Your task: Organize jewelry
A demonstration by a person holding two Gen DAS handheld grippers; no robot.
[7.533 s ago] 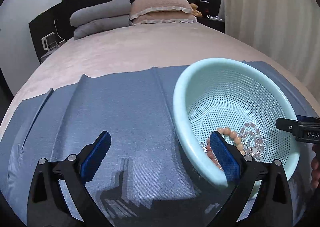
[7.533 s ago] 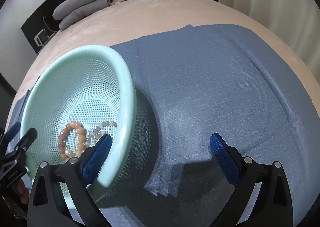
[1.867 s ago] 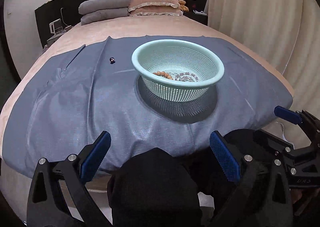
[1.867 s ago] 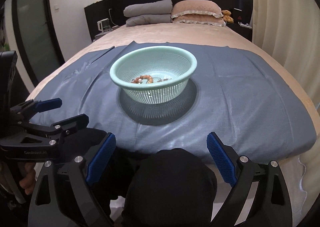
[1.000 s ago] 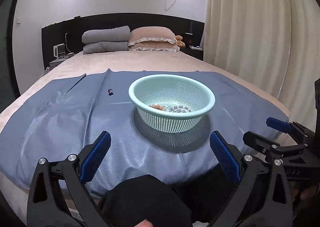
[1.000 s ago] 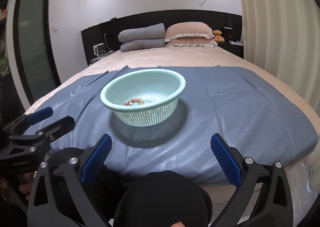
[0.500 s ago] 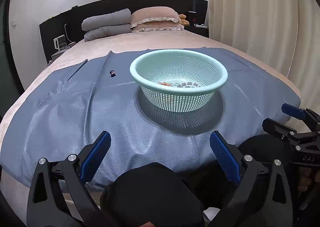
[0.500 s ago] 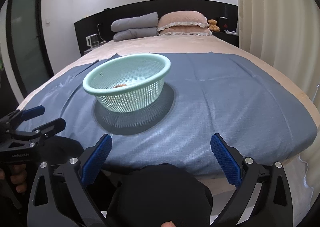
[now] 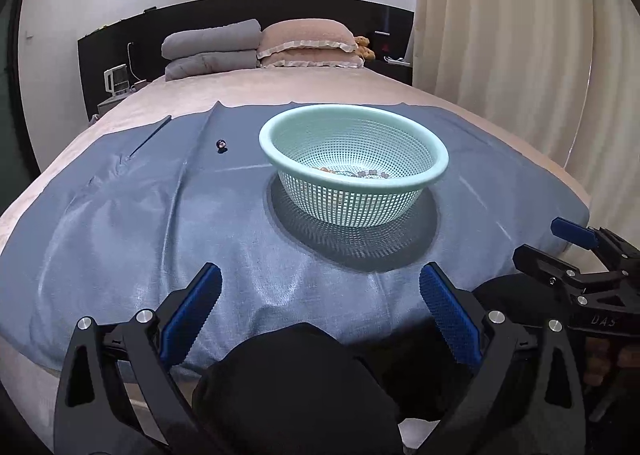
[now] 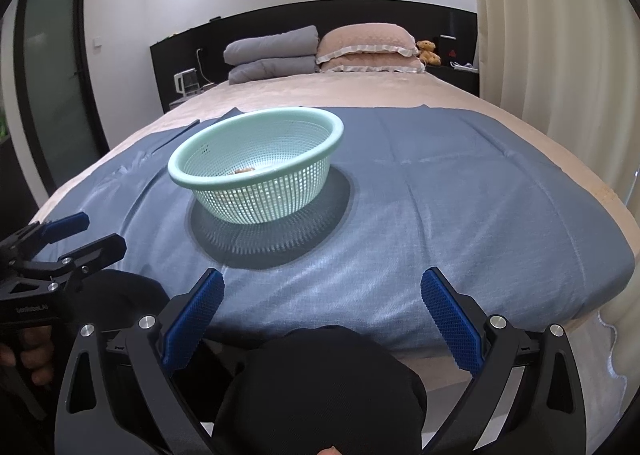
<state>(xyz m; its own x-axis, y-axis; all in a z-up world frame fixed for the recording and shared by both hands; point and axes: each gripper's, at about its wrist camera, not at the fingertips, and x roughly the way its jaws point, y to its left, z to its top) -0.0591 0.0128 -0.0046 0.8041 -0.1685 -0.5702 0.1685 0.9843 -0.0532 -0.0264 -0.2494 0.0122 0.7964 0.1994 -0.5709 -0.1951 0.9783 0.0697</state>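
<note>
A wide bed [image 10: 360,95] with a beige cover fills the room, and a blue cloth [image 10: 460,207] lies spread over its near end. At its head, two folded grey blankets [image 10: 272,53] sit beside two pink pillows [image 10: 368,47] against a black headboard [image 10: 260,27], with a small teddy bear [image 10: 427,51] at the pillows' right. Cream curtains [image 10: 560,35] hang on the right, a frosted glass door [image 10: 52,75] stands at the left, the walls are white, and what looks like a small white appliance [image 10: 185,83] sits by the headboard.
</note>
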